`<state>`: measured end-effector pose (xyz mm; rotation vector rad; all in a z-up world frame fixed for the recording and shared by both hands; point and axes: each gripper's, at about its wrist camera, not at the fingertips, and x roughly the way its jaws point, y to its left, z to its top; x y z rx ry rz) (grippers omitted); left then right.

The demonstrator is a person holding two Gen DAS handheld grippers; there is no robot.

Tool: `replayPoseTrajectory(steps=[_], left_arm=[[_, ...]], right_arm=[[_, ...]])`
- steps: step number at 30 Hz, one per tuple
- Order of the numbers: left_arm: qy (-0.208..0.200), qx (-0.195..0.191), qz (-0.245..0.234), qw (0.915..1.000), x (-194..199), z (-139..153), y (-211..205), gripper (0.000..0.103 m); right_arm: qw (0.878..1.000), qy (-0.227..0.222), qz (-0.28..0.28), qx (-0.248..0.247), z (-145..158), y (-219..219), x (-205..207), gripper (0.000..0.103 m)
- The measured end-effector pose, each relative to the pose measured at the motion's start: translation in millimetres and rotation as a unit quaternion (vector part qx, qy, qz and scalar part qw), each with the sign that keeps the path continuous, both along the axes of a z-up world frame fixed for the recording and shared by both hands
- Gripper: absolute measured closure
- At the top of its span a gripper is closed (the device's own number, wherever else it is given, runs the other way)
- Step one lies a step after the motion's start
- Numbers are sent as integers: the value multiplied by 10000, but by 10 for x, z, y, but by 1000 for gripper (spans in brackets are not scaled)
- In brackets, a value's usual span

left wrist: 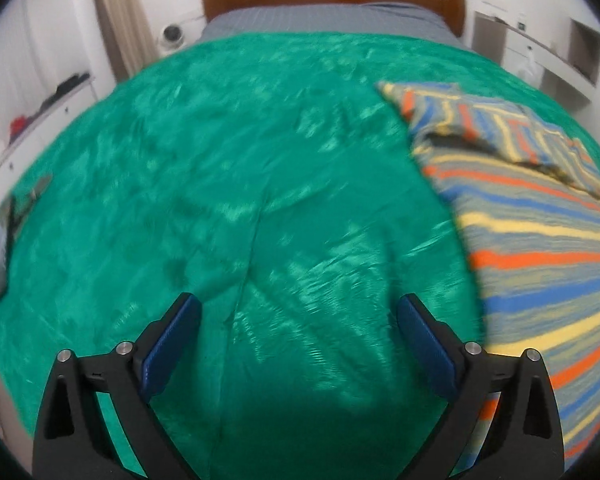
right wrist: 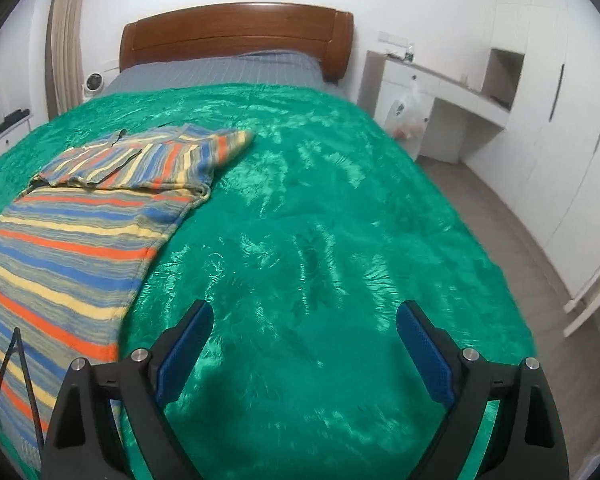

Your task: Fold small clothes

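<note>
Lying flat on the shiny green plush blanket (right wrist: 320, 208), the multicoloured striped knit garment (right wrist: 80, 232) sits between both grippers: right of the left gripper (left wrist: 298, 334), left of the right gripper (right wrist: 304, 340); both spread wide, empty.

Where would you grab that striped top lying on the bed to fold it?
Probably the striped top by its free side edge, coming in from the bare green blanket. That hem lies flat and exposed; the sleeve is already folded across. Both tools, left and right, are open.
</note>
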<state>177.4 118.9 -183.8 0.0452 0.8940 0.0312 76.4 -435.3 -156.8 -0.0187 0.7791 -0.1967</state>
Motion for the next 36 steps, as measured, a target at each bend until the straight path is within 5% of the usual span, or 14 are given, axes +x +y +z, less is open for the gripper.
replayPoseTrajectory(steps=[3, 10, 24, 36], left_arm=[[-122, -417, 17, 9991, -18, -108, 132, 0], [-428, -474, -194, 9978, -110, -171, 152, 0], [-630, -333, -271, 9971, -179, -174, 119, 0], [-395, -355, -142, 9985, -197, -173, 116, 0]], right_arm=[[9984, 343, -235, 383, -225, -140, 162, 10], [9974, 147, -232, 666, -379, -212, 197, 0], [9982, -15, -276, 525, -421, -171, 170, 0], [9983, -76, -261, 516, -427, -177, 140, 0]])
